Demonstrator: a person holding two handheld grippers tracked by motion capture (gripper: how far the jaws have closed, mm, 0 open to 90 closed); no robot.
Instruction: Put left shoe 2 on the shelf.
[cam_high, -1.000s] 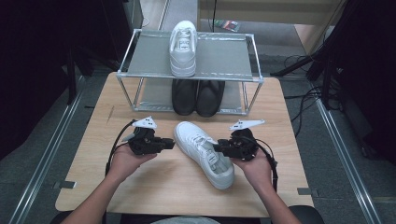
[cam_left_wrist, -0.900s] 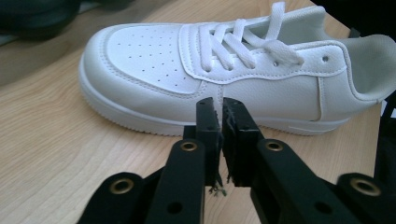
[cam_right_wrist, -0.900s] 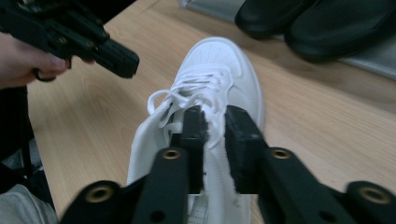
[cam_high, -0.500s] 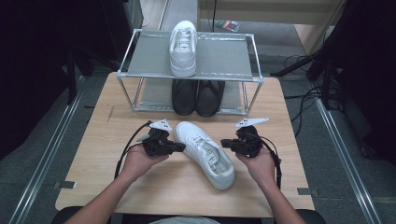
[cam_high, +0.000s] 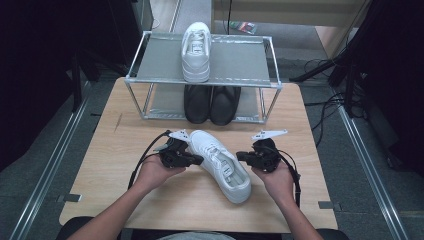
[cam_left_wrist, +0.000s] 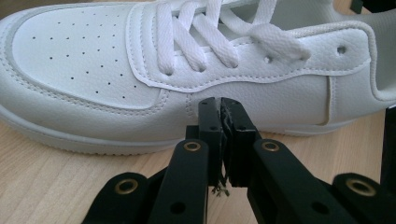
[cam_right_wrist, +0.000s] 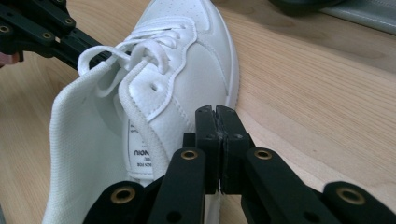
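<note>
A white sneaker (cam_high: 220, 164) lies on the wooden bench (cam_high: 320, 150), set at a slant with its toe toward the shelf rack (cam_high: 155, 67) and its heel toward the person, and a hand-held tool stands on either side of it. The left tool (cam_high: 199, 160) points at the shoe's side from the left; in the left gripper view its two black jaws are pressed together with nothing between them, their tips just at the leather wall below the laces (cam_left_wrist: 205, 28), though whether they actually touch it cannot be told. The right tool (cam_high: 240, 156) faces the shoe from the other side, near the heel end; in the right gripper view its jaws are likewise pressed together and empty, right beside the padded collar (cam_right_wrist: 140, 116) and the open mouth of the shoe (a printed label shows on the inner lining, too small to read). The jaws of both tools have just been closing, with no part of the shoe caught in them. Farther back, the rack stands at the far edge of the bench: a second white sneaker (cam_high: 195, 51) sits on its upper shelf, toe toward the person, and a pair of black shoes (cam_high: 210, 102) rests side by side on the lower level beneath it.
</note>
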